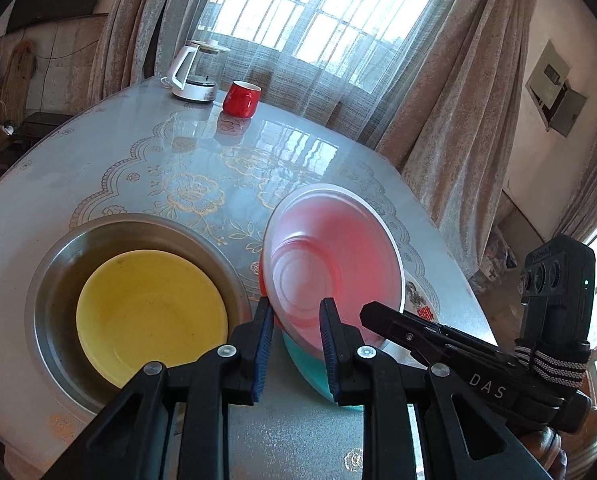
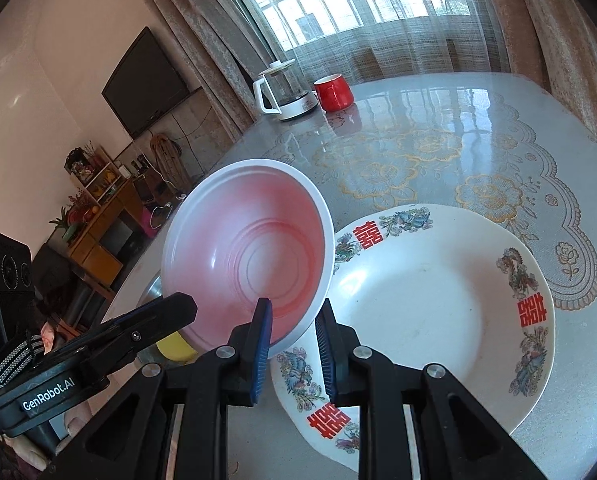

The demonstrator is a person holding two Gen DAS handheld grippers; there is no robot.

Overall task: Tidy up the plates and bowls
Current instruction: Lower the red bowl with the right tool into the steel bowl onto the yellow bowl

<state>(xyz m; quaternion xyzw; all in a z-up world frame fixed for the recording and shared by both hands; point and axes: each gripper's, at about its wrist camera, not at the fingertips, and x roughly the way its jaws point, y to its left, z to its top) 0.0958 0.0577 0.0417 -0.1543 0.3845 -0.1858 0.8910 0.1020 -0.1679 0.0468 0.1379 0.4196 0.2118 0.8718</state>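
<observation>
Above the table [image 1: 146,168], gripping pink bowl [image 2: 246,256] rim with both tools, left tool [image 1: 294,344] and right tool [image 2: 292,344] clamped shut, tilting it, apparently for stacking.

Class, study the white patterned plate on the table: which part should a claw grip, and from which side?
Grip the plate by its broad rim at the near right, coming in low from there: it lies flat, the rim slopes up off the table, and the pink bowl covers its left edge.
</observation>
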